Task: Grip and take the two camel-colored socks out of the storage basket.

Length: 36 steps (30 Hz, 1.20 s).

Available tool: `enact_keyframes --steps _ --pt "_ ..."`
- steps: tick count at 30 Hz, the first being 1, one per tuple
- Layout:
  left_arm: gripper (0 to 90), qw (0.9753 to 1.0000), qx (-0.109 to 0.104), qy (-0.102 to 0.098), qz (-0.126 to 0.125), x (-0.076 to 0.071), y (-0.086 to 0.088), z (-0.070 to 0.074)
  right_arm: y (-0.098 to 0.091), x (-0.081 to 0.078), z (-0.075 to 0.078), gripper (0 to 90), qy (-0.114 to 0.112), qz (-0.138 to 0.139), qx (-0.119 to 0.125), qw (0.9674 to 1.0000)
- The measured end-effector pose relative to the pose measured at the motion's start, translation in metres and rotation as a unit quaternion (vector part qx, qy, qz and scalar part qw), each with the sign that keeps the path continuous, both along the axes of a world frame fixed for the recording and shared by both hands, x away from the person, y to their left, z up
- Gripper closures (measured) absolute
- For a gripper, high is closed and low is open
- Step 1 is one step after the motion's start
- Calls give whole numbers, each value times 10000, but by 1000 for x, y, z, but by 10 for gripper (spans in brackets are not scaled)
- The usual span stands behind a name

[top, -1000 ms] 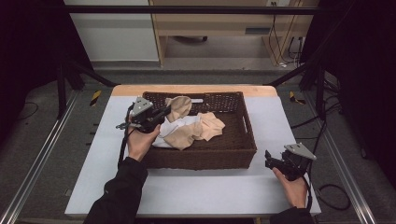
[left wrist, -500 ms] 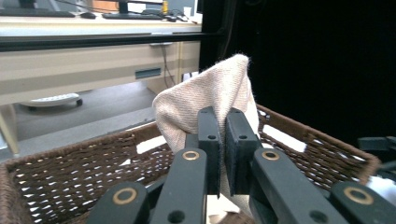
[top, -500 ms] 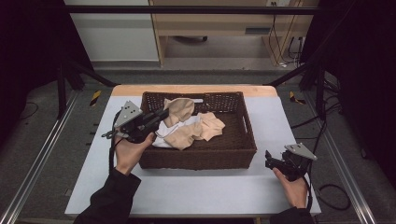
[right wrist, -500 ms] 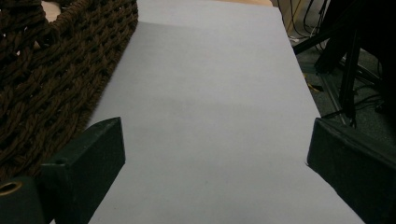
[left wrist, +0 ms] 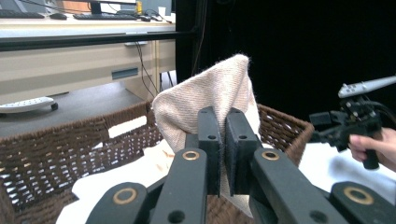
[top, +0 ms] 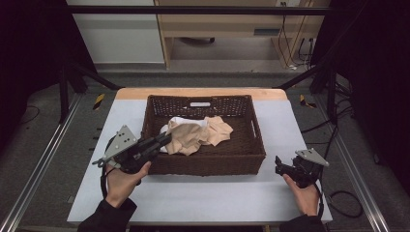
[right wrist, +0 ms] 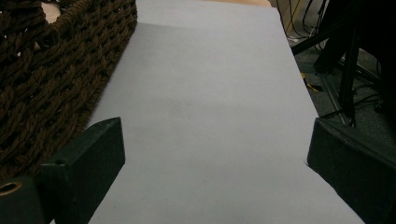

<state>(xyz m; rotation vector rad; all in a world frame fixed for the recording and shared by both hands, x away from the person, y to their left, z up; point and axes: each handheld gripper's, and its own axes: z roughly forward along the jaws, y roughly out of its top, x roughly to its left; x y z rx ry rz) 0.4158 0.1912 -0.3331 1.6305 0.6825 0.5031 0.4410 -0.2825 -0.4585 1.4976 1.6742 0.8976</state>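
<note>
Left gripper (left wrist: 223,140) fingers (left wrist: 208,135) pinch beige cloth (left wrist: 205,98) over basket (left wrist: 56,154).

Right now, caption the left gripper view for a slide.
Left gripper shut on a beige cloth, lifting it over the wicker basket.

A lab or office recording bay: black curtains (top: 372,72) and metal floor rails (top: 43,159) flank the white counter (top: 212,203), with a wooden desk (top: 232,24), keyboards (left wrist: 112,16) and trailing cables (top: 295,29) beyond it.
</note>
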Motion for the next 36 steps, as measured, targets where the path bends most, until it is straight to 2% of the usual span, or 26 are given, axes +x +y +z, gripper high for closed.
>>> enact_keyframes --steps 8,13,20,23,27,36 --pt "857 9996 148 48 -234 -25 1 -18 0 0 0 44 11 -11 16 10000" --pt "857 9990 213 211 -341 -31 -2 -30 -1 -1 0 44 2 -7 16 10000" --pt "857 9960 516 510 -531 -41 -13 -54 0 -2 1 44 -22 15 38 10000" --pt "857 9930 733 666 -645 -44 -21 -69 -1 -2 1 44 -19 7 49 10000" --pt "857 9873 1065 906 -756 -43 -31 -90 -1 -2 1 44 -15 8 53 10000" --pt "856 9758 1424 1466 -774 -33 -37 -125 -1 -2 0 44 14 17 24 10000"
